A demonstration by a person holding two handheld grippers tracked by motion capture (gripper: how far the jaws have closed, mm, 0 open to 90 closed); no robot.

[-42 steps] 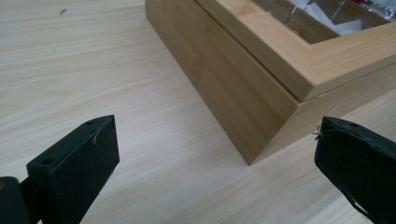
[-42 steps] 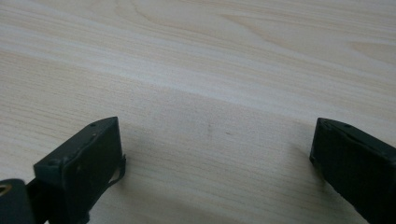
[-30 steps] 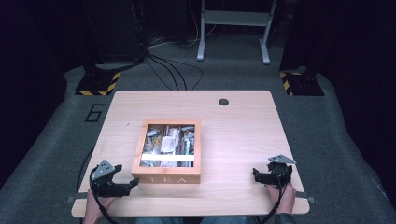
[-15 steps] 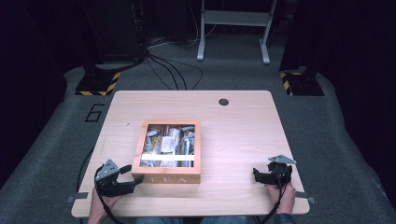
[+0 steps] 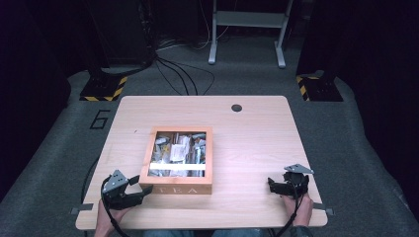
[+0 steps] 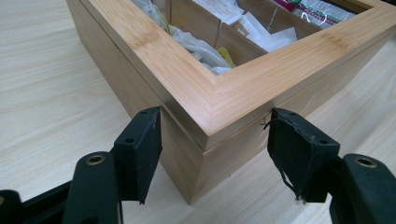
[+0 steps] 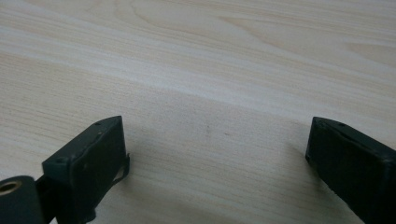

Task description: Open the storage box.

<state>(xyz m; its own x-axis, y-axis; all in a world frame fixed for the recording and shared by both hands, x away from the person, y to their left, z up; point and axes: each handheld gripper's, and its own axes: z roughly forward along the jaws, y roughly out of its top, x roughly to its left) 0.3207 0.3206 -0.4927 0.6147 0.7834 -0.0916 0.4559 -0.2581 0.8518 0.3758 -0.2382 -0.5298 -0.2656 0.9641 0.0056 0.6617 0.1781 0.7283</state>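
Note:
A wooden tea box [image 5: 175,189] with a glass-paned lid and several tea bags inside sits mid-table, lid down. My left gripper [image 5: 141,190] is at the box's near left corner. In the left gripper view that corner [image 6: 233,93] lies between the jaws of the left gripper [image 6: 215,135]. Both pads [image 6: 142,149] touch the sides at the lid's seam, and the jaws have just been closing. My right gripper [image 5: 272,183] rests near the table's front right with its jaws wide apart. Bare wood lies between the fingers of the right gripper [image 7: 215,154].
The wooden table [image 5: 257,143] has a round cable hole [image 5: 236,107] near its far edge. Dark carpet, cables and a metal stand [image 5: 247,19] lie beyond. A hand holds each gripper at the table's near edge.
The left gripper's jaws have narrowed onto the box's near left corner. The right gripper and the box have stayed where they were.

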